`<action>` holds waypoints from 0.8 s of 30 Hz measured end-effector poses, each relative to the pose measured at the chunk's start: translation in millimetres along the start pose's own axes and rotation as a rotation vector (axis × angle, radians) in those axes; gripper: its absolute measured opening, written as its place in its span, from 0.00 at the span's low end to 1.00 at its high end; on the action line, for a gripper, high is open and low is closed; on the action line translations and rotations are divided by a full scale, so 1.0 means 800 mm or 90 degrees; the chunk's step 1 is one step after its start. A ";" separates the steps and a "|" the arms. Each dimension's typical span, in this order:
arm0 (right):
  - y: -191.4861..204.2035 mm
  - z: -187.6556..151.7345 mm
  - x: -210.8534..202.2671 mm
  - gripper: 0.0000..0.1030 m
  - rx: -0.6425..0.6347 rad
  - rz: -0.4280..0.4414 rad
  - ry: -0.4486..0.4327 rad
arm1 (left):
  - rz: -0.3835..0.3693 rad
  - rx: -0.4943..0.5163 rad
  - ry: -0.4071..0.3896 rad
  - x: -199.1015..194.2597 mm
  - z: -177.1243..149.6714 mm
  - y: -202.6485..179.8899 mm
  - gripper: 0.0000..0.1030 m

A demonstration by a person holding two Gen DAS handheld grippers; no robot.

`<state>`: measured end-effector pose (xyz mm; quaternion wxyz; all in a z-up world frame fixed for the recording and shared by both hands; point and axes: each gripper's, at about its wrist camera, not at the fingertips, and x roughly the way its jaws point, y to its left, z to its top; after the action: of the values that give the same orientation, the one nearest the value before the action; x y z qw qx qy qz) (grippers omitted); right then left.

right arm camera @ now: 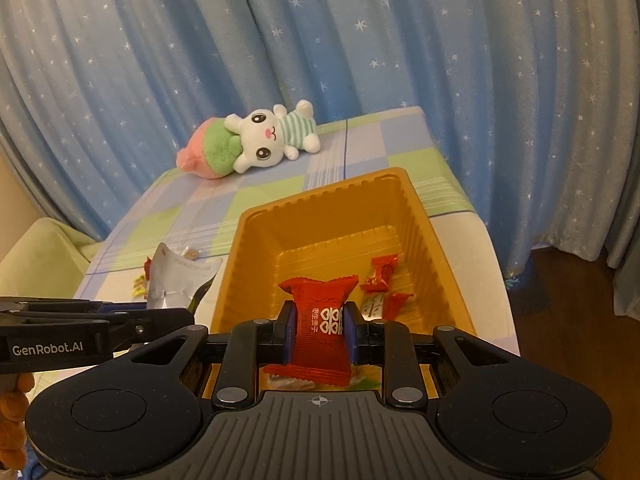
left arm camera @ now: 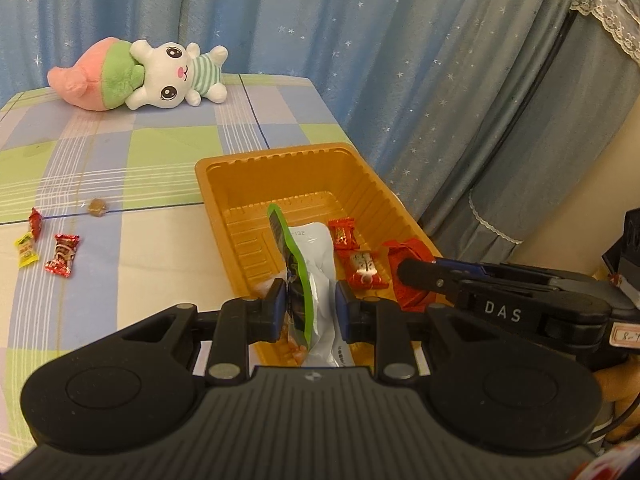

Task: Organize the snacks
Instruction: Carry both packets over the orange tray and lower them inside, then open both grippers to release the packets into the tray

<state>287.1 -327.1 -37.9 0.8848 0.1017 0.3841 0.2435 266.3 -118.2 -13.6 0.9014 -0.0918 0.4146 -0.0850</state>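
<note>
An orange plastic tray (left arm camera: pixel 224 200) (right arm camera: pixel 440 248) stands on the checked tablecloth. My left gripper (left arm camera: pixel 311 310) is shut on a silver and green snack pouch (left arm camera: pixel 316 264) and holds it over the tray's near end; the pouch also shows in the right wrist view (right arm camera: pixel 180 276). My right gripper (right arm camera: pixel 319 336) is shut on a red snack packet (right arm camera: pixel 320 320) above the tray's near edge; in the left wrist view it (left arm camera: pixel 404 268) reaches in from the right with the packet (left arm camera: pixel 408 280). Two small red candies (left arm camera: pixel 362 256) (right arm camera: pixel 380 276) lie in the tray.
Loose candies lie on the cloth left of the tray: a red one (left arm camera: pixel 62 255), a yellow one (left arm camera: pixel 27 249), another red one (left arm camera: pixel 35 222) and a brown round one (left arm camera: pixel 96 207). A plush rabbit (left arm camera: pixel 176 74) (right arm camera: pixel 272 136) lies at the far edge. Blue curtains hang behind.
</note>
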 end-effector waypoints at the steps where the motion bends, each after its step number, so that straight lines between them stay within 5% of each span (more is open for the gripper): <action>1: -0.003 0.003 0.003 0.24 0.000 0.002 0.001 | 0.001 0.000 -0.001 0.003 0.003 -0.001 0.23; 24: -0.034 0.046 0.099 0.24 0.032 0.004 0.039 | 0.055 0.047 0.037 0.117 0.073 0.013 0.23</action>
<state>370.1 -310.3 -72.5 0.8690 0.1172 0.4169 0.2394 371.8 -123.8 -47.4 0.8946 -0.0376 0.4407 -0.0637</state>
